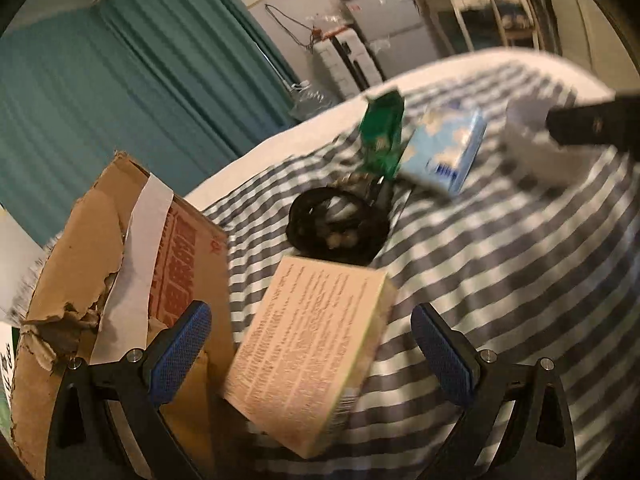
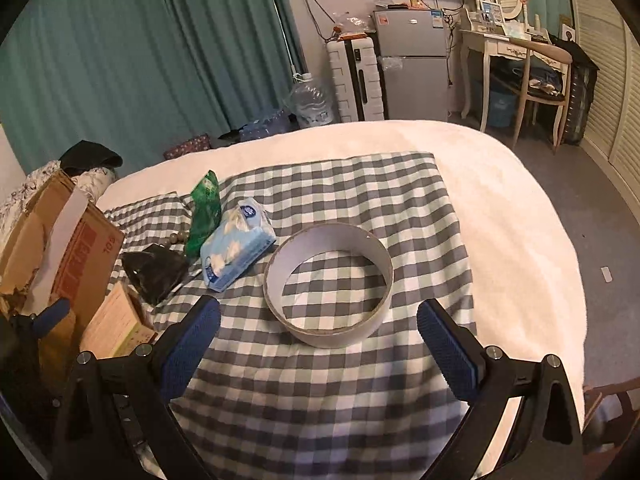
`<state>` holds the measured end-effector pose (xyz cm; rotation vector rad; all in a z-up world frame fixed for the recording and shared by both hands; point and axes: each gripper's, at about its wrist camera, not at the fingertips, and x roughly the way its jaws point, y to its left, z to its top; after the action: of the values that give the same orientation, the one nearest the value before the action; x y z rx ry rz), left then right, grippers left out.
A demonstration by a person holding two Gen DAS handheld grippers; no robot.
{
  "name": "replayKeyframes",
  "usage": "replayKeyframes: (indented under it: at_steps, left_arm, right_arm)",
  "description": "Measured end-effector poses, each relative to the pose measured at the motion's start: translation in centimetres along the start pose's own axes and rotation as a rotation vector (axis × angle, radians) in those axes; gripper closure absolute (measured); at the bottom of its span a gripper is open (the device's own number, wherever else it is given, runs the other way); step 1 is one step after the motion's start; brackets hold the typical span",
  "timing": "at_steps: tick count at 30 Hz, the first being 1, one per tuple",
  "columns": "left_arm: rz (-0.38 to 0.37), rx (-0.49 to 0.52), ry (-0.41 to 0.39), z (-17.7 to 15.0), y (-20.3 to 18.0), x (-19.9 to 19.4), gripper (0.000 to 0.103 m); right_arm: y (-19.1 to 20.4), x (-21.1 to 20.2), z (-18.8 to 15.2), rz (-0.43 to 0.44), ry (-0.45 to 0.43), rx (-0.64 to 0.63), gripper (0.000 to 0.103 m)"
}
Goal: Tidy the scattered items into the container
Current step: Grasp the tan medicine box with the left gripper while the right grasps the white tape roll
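At the far left of the bed stands the cardboard box (image 2: pixel 60 248), brown with red print, its top flaps torn and a white paper strip hanging over one edge; in the left wrist view it (image 1: pixel 132 280) is just beside the left gripper's left finger. The left gripper (image 1: pixel 310 354) has its jaws spread wide and grasps nothing. Between its blue pads (image 1: pixel 182 352) lies a beige carton (image 1: pixel 312 356) with small printed text, tilted, one corner close to the box; whether the pads touch it cannot be told, but a gap shows on both sides. Behind the carton sits a black coil (image 1: pixel 340 224), maybe a cable or a bag, with some round beads in it. Farther back a green packet (image 1: pixel 382 136) stands upright, and just to its right lies a pale blue tissue pack (image 1: pixel 444 152); they seem to touch. All these rest on the grey and white checked cloth (image 2: pixel 360 400) that covers the middle of the white bed (image 2: pixel 520 220). More to the right, a wide white tape ring (image 2: pixel 329 284) lies flat on the cloth, apart from the tissue pack. The right gripper (image 2: pixel 318 350) hovers just before this ring, its jaws fully released and empty, one finger at each side of the ring but not touching it.
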<state>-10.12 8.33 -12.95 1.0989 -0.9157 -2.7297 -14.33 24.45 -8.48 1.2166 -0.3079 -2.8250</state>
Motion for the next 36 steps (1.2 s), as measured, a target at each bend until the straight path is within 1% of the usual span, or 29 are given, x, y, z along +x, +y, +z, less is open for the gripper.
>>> replayKeyframes:
  at_steps: [3,5,7,10,14,17,19,20,21,22,23,24,25,26,28,30,31,32,33,34,36]
  left_arm:
    - [0.044,0.035,0.025,0.0,-0.1,1.0,0.0]
    - [0.054,0.042,0.034,0.1,0.0,1.5,0.0]
    - [0.042,0.059,0.055,0.2,-0.2,2.1,0.0]
    - [0.039,0.067,0.049,0.2,-0.3,2.5,0.0]
    - [0.02,0.071,0.065,0.3,-0.4,2.9,0.0]
    - [0.008,0.065,0.069,0.8,-0.3,3.6,0.0]
    - [-0.004,0.059,0.079,1.0,-0.3,3.9,0.0]
    - [-0.009,0.057,0.083,1.1,-0.2,4.0,0.0]
    - [-0.015,0.054,0.088,1.1,-0.1,4.0,0.0]
    - [-0.021,0.05,0.092,1.1,-0.1,3.9,0.004]
    - [-0.049,0.028,0.1,1.2,0.0,3.9,0.016]
    - [-0.087,-0.025,0.118,1.2,0.5,4.0,0.019]
    - [-0.101,-0.073,0.127,1.1,1.0,4.2,0.019]
    - [-0.102,-0.082,0.123,1.1,1.1,4.2,0.019]
    - [-0.095,-0.061,0.113,1.0,0.8,4.1,0.02]
    - [-0.105,-0.072,0.114,0.9,1.0,4.0,0.02]
    - [-0.113,-0.075,0.116,0.9,1.1,3.8,0.026]
    - [-0.12,-0.077,0.104,0.9,1.1,3.4,0.04]
    - [-0.12,-0.073,0.082,1.1,1.1,2.8,0.045]
    - [-0.121,-0.064,0.077,1.2,1.0,2.2,0.047]
    - [-0.137,-0.055,0.09,1.3,0.8,1.6,0.05]
  right_arm:
    - [0.2,1.2,-0.2,-0.019,0.023,-0.006,0.004]
    - [0.3,2.0,-0.2,-0.044,0.038,-0.011,0.004]
    - [0.3,2.9,-0.1,-0.063,0.054,-0.021,0.004]
    - [0.3,3.8,0.2,-0.084,0.06,-0.019,0.004]
    - [1.3,4.3,0.9,-0.15,0.059,-0.075,0.004]
    - [1.8,4.3,1.4,-0.157,0.051,-0.084,0.004]
    - [2.2,4.1,1.6,-0.157,0.05,-0.092,0.009]
    - [2.4,4.0,1.6,-0.159,0.05,-0.097,0.02]
    - [2.4,3.9,1.6,-0.159,0.055,-0.099,0.021]
    - [2.4,3.7,1.6,-0.155,0.06,-0.101,0.02]
    - [2.4,3.5,1.5,-0.147,0.063,-0.099,0.021]
    - [2.3,3.3,1.4,-0.138,0.065,-0.095,0.021]
    - [2.3,2.9,1.2,-0.133,0.062,-0.089,0.021]
    - [2.3,2.4,1.1,-0.135,0.052,-0.086,0.021]
    - [2.4,1.5,0.9,-0.14,0.042,-0.086,0.021]
    - [2.6,0.5,0.7,-0.141,0.039,-0.089,0.021]
    - [2.7,0.0,0.5,-0.139,0.039,-0.092,0.021]
    - [2.8,-0.4,0.4,-0.137,0.04,-0.095,0.021]
    - [2.9,-0.9,0.4,-0.136,0.039,-0.096,0.021]
    - [3.0,-1.5,0.3,-0.133,0.038,-0.095,0.021]
    - [3.2,-2.7,0.0,-0.129,0.033,-0.097,0.021]
